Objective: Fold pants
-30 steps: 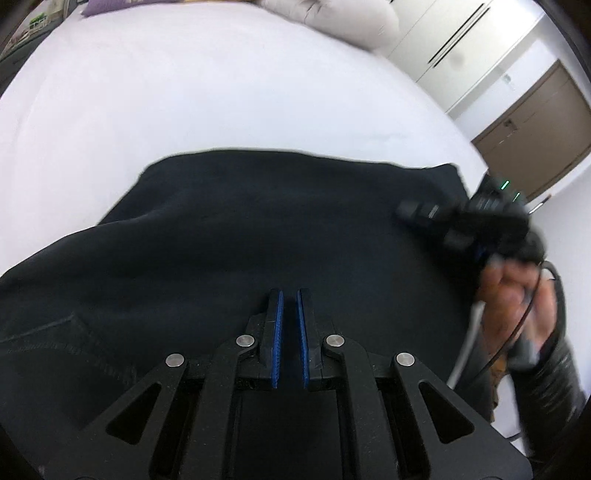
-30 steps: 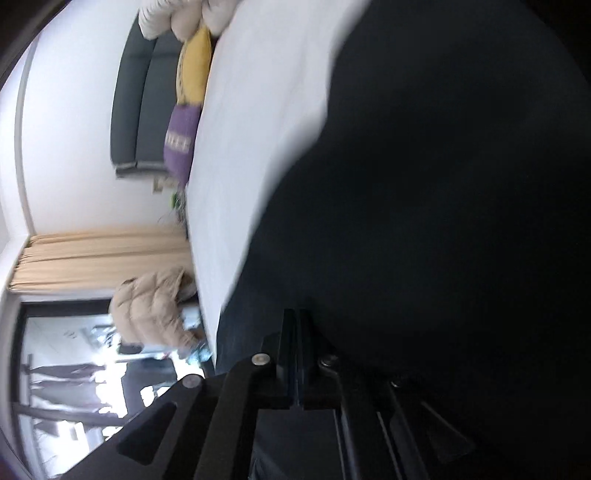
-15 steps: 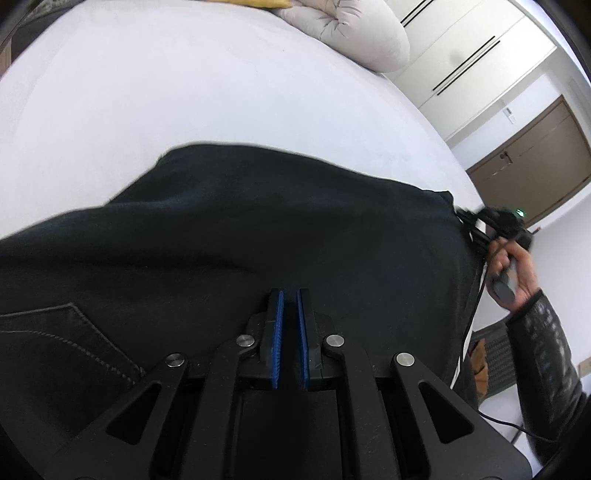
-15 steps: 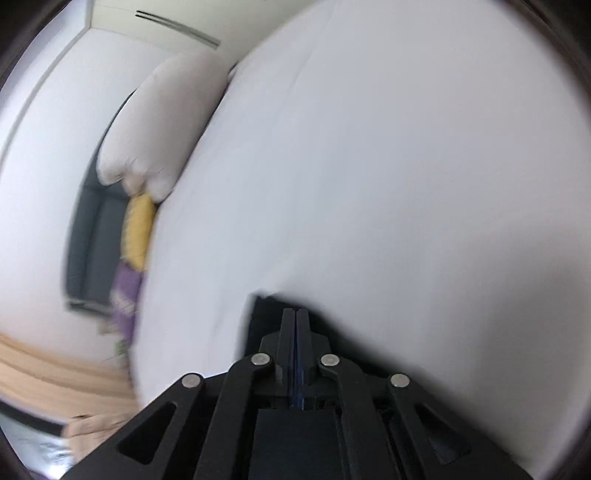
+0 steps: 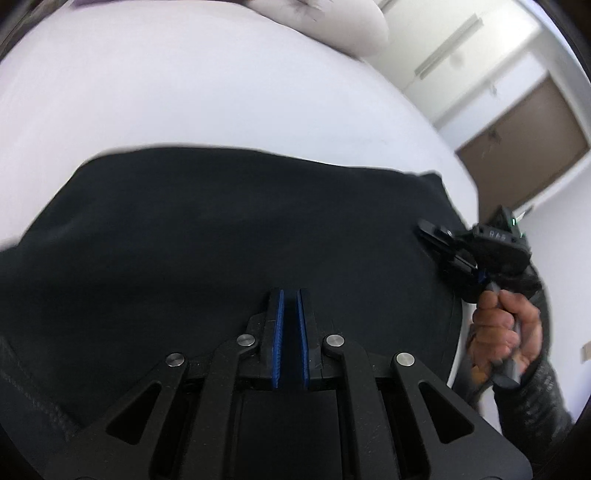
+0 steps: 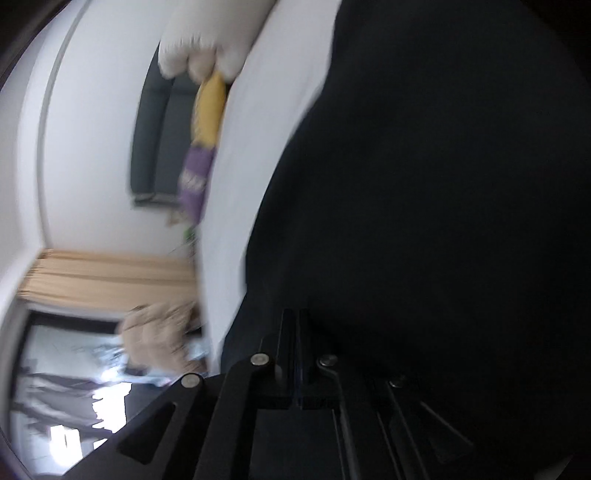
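- White bed (image 5: pixel 184 92) fills the left wrist view, pale pillow (image 5: pixel 332 22) at the far end, cut off by the frame top; brown door (image 5: pixel 524 147) and white cupboard fronts beyond.
- Black pants (image 5: pixel 221 240) spread flat on the bed; near edge hidden under the left tongs (image 5: pixel 289 295), stitching at lower left barely readable.
- Left tongs: blue pads nearly together with a thin gap, nothing visibly pinched, tips low over the fabric; contact unclear.
- Right tongs (image 5: pixel 424 230) enter from the right in a person's hand (image 5: pixel 502 332), tips at the pants' right edge.
- Right wrist view: rolled sideways and motion-blurred. Pants (image 6: pixel 443 203) fill the right half as featureless dark.
- Left of them: bed (image 6: pixel 266 110), pale pillow (image 6: pixel 207 33), yellow cushion (image 6: pixel 210 110), purple cushion (image 6: pixel 195 173), dark headboard (image 6: pixel 155 140), tan curtain (image 6: pixel 110 273), window (image 6: pixel 66 369).
- Right tongs (image 6: pixel 297 314): jaws pressed together, closing; whether cloth is caught between them, cannot tell.
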